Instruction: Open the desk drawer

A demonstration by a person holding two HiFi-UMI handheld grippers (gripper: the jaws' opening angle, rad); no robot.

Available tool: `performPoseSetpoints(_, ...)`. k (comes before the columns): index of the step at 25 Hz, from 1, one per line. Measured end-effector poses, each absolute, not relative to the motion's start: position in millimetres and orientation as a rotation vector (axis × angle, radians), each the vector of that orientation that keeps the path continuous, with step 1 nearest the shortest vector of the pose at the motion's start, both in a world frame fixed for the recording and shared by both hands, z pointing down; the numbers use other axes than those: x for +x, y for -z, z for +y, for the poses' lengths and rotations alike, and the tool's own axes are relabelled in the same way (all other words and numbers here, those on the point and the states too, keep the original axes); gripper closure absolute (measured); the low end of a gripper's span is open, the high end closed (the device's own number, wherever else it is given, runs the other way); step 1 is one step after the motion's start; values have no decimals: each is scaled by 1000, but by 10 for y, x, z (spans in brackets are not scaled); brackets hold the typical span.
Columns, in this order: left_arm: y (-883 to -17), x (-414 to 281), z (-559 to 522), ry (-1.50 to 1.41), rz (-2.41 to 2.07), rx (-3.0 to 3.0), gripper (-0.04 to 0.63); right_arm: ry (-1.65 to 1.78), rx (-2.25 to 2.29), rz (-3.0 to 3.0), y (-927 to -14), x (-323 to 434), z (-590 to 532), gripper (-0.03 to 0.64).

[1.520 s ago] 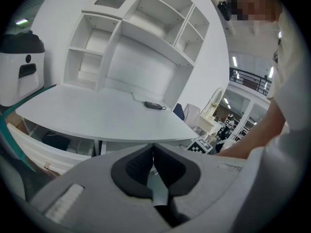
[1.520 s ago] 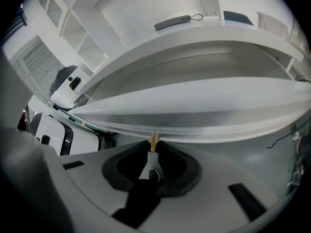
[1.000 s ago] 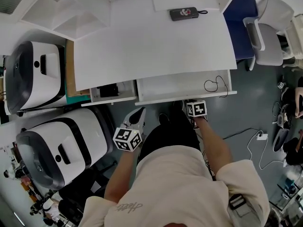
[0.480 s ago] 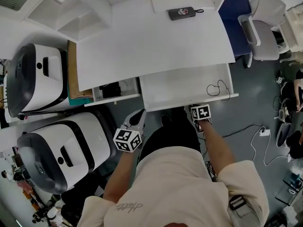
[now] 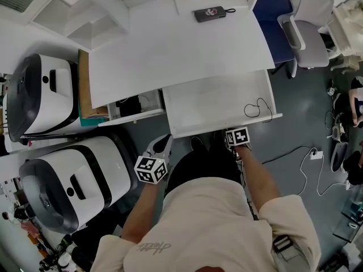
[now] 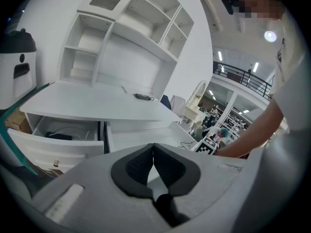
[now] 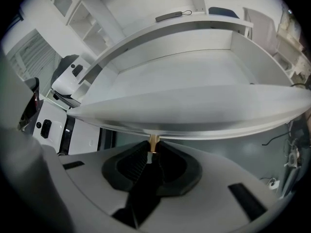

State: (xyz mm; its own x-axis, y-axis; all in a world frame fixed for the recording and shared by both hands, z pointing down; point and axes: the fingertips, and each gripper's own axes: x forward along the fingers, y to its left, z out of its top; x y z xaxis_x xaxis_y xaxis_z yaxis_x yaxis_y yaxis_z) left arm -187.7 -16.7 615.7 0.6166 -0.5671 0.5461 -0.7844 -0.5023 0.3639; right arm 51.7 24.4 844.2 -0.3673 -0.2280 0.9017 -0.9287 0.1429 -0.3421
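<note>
Cream T-shirt (image 5: 215, 225), black trousers (image 5: 203, 164)

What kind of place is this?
Probably an office or lab workspace: a white desk with open drawers, a grey office chair nearby, and two large white-and-black machines beside the desk.

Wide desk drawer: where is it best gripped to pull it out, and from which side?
Grip the small brass knob on the drawer front, coming from the person's side. The front is a broad flat board with nothing else to pinch, and the knob sticks out toward the puller. The right gripper is shut on it that way.
</note>
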Motion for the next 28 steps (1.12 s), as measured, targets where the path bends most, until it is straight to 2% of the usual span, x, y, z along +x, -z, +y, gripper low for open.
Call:
performPoseSetpoints(5,-6117,-1743,-83,-484,-1092,2229,580,-1289,1149,-1716,-8433,548,311,546)
performPoseSetpoints(14,-5961,-1374,-18,-422,-1127,2244,580,-1110,1162,-1776,-8259,612,328,543)
performPoseSetpoints(20,-5940,-1354,14,-398,-1155,2243,580,-1007,1101,-2010,-7570,641,392,548)
performPoseSetpoints(23,-5874,-1262,-13,-365,-1152,2260,580,-919,1063,-2138,-7070,662,344,614)
performPoseSetpoints(28,-5564,-1176,-77,-308,-1158,2312,580,-855,1094,-2348,-6134,597,255,615)
